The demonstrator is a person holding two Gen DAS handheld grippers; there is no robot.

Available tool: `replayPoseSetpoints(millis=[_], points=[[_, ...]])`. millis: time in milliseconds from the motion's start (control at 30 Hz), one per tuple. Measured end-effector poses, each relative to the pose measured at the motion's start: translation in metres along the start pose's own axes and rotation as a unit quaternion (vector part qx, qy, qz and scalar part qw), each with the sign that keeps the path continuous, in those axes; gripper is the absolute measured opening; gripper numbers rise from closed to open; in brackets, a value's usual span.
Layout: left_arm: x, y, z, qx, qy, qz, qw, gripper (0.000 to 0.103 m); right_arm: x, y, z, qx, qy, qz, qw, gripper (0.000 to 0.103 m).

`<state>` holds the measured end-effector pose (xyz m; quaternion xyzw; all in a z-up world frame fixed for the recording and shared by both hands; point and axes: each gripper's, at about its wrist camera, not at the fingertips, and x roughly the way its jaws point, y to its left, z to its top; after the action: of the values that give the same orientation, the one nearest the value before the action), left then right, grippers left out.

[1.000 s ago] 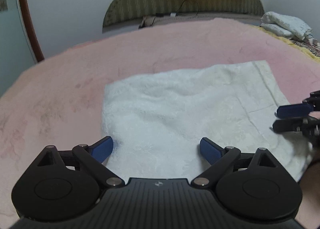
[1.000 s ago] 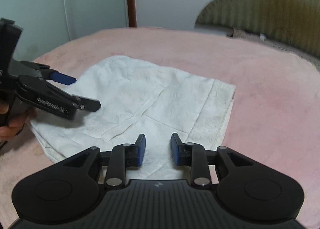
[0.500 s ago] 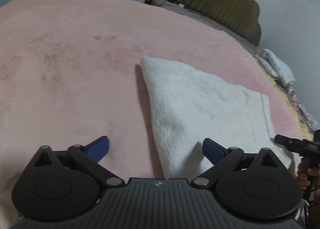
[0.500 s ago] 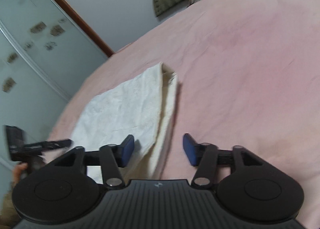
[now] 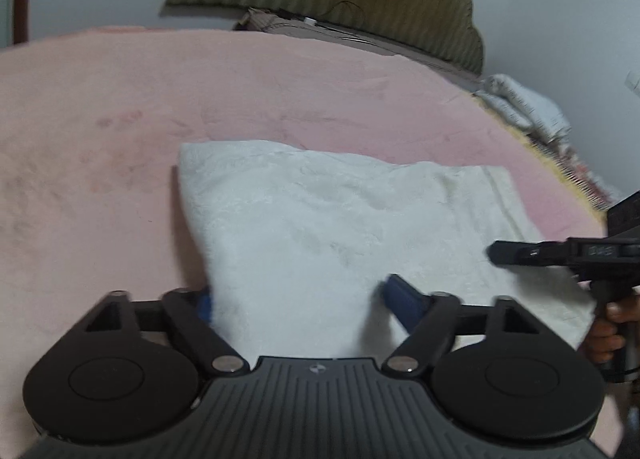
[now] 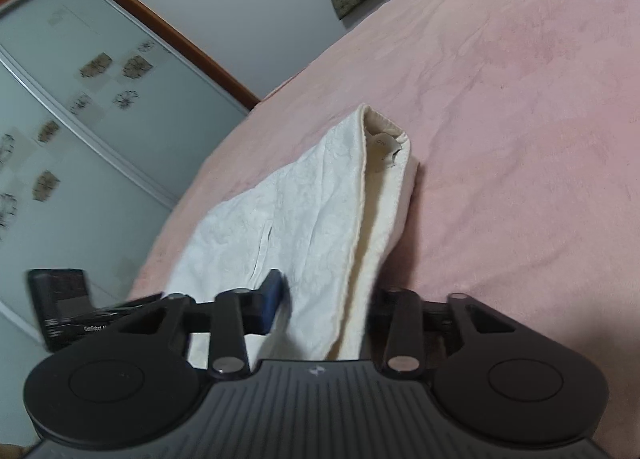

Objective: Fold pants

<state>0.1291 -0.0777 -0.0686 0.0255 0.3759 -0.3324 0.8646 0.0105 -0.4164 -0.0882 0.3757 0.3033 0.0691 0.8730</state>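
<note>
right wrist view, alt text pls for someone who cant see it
The open right gripper straddles the near edge of folded white pants lying on a pink blanket. The left gripper shows at lower left, with a glass wardrobe door behind.

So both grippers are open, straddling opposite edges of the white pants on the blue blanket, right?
Not quite: the blanket is pink, as the left wrist view shows. The left gripper and right gripper are open, straddling opposite edges of the white pants.
</note>
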Motion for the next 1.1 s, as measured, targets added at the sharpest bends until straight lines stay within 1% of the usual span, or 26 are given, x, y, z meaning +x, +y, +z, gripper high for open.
replayPoseSetpoints(millis=[33,67,100,167,233,300,400,567,667,800,967,1100], points=[[-0.003,-0.001,-0.001,0.001,-0.007,0.006,1.0000,0.061,-0.002,0.003,-0.002,-0.007,-0.003,-0.006,1.000,0.032],[-0.008,0.000,-0.002,-0.001,-0.017,0.014,0.9998,0.047,-0.004,0.007,-0.005,-0.013,-0.008,-0.011,1.000,0.029],[-0.011,0.000,-0.003,-0.003,-0.022,0.023,0.9995,0.036,-0.007,0.011,-0.006,-0.018,-0.014,-0.014,1.000,0.027],[-0.018,0.003,-0.001,-0.019,-0.032,0.021,0.9991,0.028,-0.012,0.021,-0.008,-0.029,-0.024,-0.016,0.999,0.022],[-0.024,0.007,-0.001,-0.035,-0.043,0.014,0.9984,0.023,-0.017,0.032,-0.008,-0.038,-0.032,-0.011,0.999,0.021],[-0.031,0.008,-0.001,-0.039,-0.054,0.014,0.9977,0.017,-0.021,0.045,-0.006,-0.055,-0.037,-0.011,0.998,0.021],[-0.043,0.005,-0.001,-0.038,-0.070,0.014,0.9967,0.015,-0.025,0.065,-0.004,-0.081,-0.042,-0.015,0.996,0.021],[-0.070,0.007,0.005,-0.037,-0.103,0.016,0.9939,0.014,-0.031,0.091,0.001,-0.112,-0.052,-0.015,0.992,0.021],[-0.085,0.014,0.009,-0.025,-0.127,0.042,0.9907,0.014,-0.029,0.109,0.006,-0.130,-0.056,0.000,0.990,0.021],[-0.103,0.032,0.018,-0.030,-0.145,0.066,0.9867,0.014,-0.013,0.134,0.017,-0.154,-0.055,0.021,0.986,0.021],[-0.115,0.057,0.035,-0.021,-0.152,0.112,0.9818,0.014,0.021,0.158,0.031,-0.173,-0.046,0.043,0.983,0.021],[-0.112,0.072,0.049,-0.019,-0.139,0.147,0.9791,0.014,0.056,0.171,0.041,-0.177,-0.040,0.053,0.982,0.021]])
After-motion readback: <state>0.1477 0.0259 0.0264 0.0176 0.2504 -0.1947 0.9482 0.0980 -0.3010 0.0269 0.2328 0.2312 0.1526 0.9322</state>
